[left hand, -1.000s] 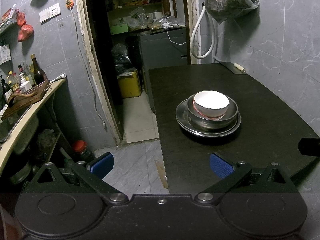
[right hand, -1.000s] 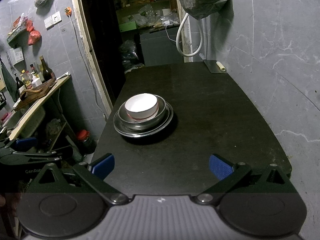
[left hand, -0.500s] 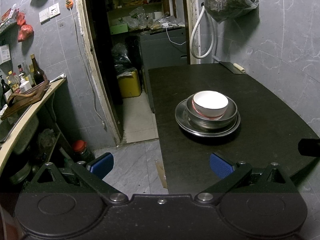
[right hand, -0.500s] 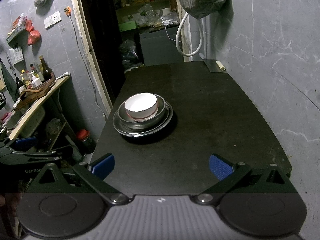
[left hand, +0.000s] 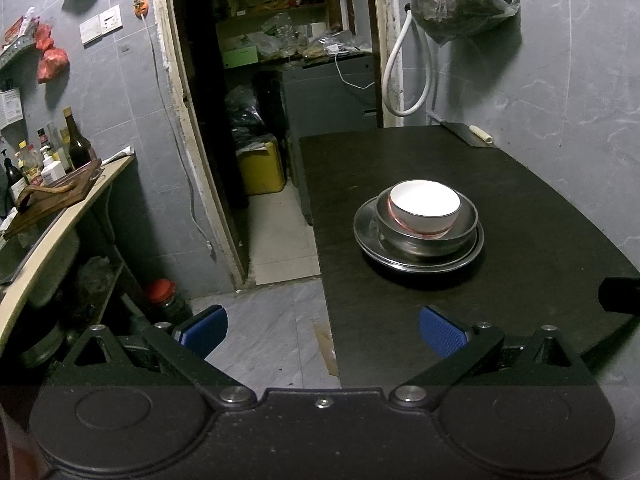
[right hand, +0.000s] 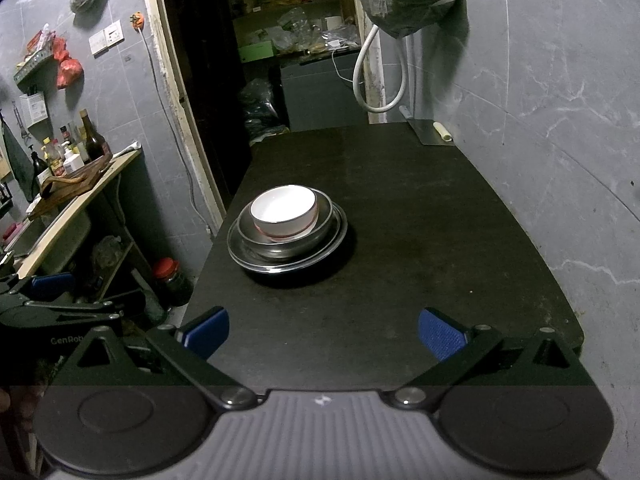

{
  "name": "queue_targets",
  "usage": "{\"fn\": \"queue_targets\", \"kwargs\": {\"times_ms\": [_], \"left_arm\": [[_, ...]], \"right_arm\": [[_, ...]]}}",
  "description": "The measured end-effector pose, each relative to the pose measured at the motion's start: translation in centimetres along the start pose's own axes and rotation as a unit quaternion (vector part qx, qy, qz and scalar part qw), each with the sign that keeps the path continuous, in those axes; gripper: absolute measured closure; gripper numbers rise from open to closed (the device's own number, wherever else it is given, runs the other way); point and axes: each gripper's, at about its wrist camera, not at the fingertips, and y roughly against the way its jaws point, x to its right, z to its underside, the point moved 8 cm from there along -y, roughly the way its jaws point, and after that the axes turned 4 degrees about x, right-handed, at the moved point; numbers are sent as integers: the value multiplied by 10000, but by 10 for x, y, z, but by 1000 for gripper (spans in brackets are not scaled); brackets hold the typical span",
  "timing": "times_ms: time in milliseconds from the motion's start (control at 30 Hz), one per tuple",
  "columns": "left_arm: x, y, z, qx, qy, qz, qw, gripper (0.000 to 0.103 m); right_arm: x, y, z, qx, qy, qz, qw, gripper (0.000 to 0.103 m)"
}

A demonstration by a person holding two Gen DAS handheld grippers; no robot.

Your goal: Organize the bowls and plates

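The left wrist view looks forward and down from off the near left corner of the dark table point(left hand: 520, 280), part of it over the floor; the right wrist view looks from the near edge straight along the table point(right hand: 420, 240) toward the far wall; both stand well back from the stacked dishes point(left hand: 418, 228), which sit right of centre in the left view and left of centre point(right hand: 286, 228) in the right; both share the doorway point(left hand: 260, 120) and side counter point(right hand: 72, 196).
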Motion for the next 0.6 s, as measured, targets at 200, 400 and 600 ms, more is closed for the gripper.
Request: {"fn": "queue_targets", "kwargs": {"times_ms": [200,400,600], "left_arm": [[1,-1,0,10,40,25,10000,1],[-1,0,-1,53,99,75,9999,1],[-2,0,-1,52,96,80,9999,1]], "right_arm": [[0,0,0,-1,1,9,10000,0],[0,-1,2,-12,3,22,10000,0],[0,-3,1,-33,-6,39,10000,0]]}}
